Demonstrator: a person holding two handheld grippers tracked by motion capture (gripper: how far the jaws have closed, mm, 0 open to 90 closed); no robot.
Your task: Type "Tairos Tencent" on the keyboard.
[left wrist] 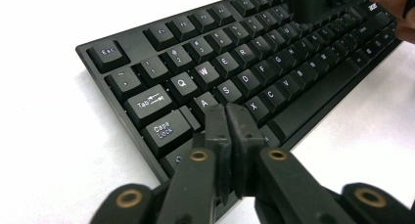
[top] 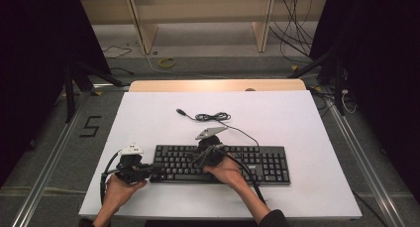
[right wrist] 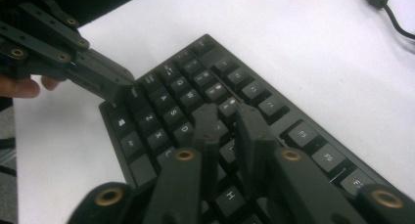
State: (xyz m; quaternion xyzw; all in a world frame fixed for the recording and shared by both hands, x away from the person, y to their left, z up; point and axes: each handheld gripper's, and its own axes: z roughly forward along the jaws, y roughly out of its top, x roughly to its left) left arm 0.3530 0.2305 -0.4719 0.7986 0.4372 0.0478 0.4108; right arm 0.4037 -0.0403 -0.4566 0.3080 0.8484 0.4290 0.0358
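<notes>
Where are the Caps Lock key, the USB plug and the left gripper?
Caps Lock key (left wrist: pixel 165 130): left gripper view, keycap top.
USB plug (top: pixel 181 111): high view, connector end.
left gripper (left wrist: pixel 232 117): left gripper view, between its closed jaw tips.

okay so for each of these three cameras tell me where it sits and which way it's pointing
High view: above the person's side, facing forward and down on the white table; both forearms, left gripper and right gripper show.
Left gripper view: on the left gripper, facing along the keyboard from its Esc end.
Right gripper view: on the right gripper, facing that same end.
All share the keyboard.
</notes>
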